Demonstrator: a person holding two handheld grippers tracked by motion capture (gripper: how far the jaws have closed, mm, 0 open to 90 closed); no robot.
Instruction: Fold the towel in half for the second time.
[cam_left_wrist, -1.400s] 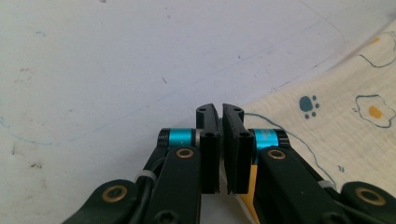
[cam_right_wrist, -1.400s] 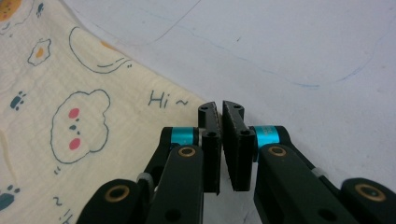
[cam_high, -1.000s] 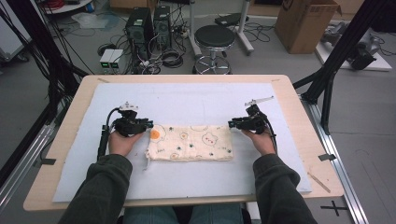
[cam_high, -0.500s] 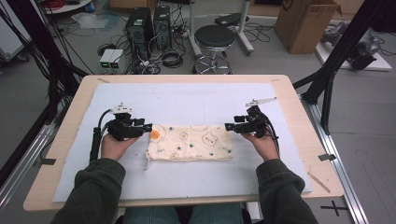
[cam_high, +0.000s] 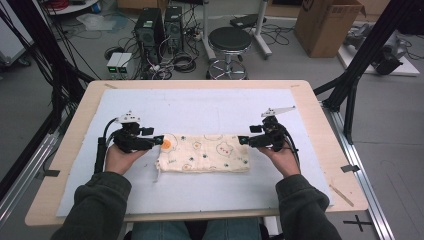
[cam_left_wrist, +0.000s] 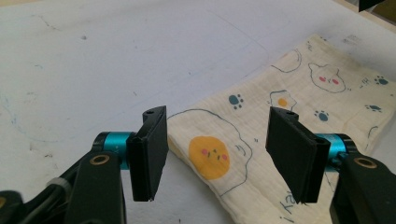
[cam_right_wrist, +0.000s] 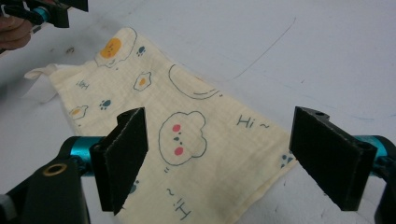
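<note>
My left gripper (cam_left_wrist: 217, 154) stands wide, nothing between its jaws, poised at the cloth's (cam_high: 205, 152) corner with the fried-egg print (cam_left_wrist: 208, 157). My right gripper (cam_right_wrist: 231, 161) is just as wide and empty above the opposite end, by the cloud face (cam_right_wrist: 181, 132). The cloth lies folded into a flat oblong at the middle of the white mat (cam_high: 200, 107) on the worktop (cam_high: 320, 130). I judge one fold is made; neither end is gripped yet.

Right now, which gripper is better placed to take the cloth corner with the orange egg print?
Left. The left gripper is open right at the egg print on the cloth; the right gripper is open at the opposite end.
</note>
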